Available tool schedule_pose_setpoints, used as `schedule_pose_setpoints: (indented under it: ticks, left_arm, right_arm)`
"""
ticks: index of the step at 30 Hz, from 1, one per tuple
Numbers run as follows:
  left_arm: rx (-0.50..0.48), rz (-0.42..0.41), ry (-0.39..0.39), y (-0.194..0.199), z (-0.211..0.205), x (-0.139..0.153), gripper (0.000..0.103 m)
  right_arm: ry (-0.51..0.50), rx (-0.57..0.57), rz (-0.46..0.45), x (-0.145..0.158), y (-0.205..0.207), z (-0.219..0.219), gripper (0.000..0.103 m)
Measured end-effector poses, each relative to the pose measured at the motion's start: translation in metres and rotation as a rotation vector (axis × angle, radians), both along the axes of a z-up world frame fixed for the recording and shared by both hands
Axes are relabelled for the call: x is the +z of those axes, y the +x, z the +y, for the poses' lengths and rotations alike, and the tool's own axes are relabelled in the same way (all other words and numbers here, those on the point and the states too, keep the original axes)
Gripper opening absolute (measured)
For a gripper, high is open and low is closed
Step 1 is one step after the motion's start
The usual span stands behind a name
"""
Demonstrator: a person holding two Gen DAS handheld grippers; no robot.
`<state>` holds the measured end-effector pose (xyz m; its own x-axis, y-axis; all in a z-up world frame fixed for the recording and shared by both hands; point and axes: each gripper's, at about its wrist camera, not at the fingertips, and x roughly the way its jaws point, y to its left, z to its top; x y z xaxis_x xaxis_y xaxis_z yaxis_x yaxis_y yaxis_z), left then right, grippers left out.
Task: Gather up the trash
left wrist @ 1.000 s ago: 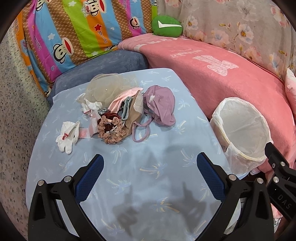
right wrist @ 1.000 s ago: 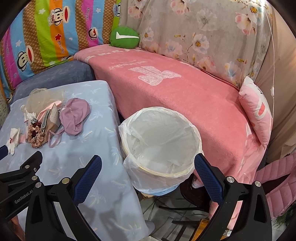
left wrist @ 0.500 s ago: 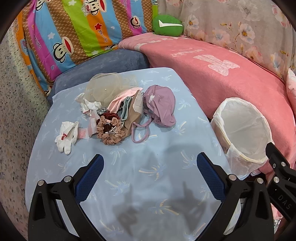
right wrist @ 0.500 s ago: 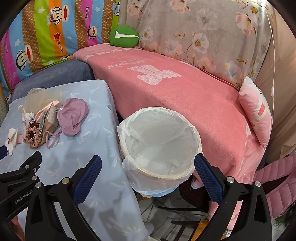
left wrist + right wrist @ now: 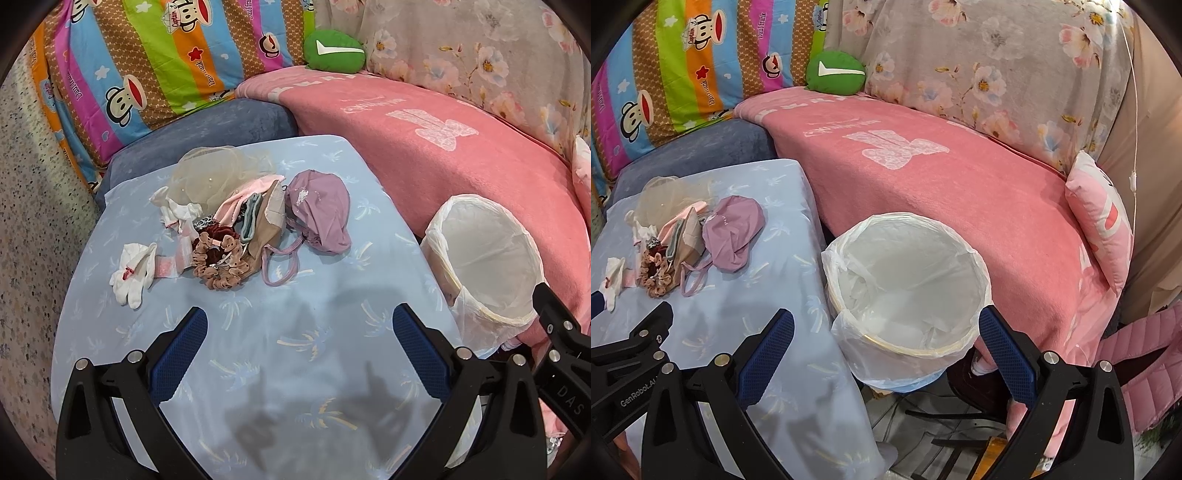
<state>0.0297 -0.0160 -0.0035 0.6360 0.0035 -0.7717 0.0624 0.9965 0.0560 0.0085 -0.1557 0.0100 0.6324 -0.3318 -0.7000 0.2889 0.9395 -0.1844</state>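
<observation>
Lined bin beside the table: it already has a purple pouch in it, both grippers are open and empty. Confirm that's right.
Not quite. The lined bin holds nothing; the right wrist view shows only its liner. The purple pouch lies on the table in the pile. The left gripper and right gripper are open and empty.

A home living room: a sofa (image 5: 923,177) under a pink blanket, cartoon-print cushions (image 5: 147,66), a cloth-covered table (image 5: 295,350).
</observation>
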Motion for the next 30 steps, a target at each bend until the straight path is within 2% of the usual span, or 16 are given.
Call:
schedule_pose_setpoints:
  ticks: [30]
  left_arm:
    - [-0.012,-0.018,0.004,-0.0038,-0.0048,0.0023,0.096]
  right_arm:
    - [0.003,-0.012,-0.006,0.0027,-0.0036,-0.003,0.097]
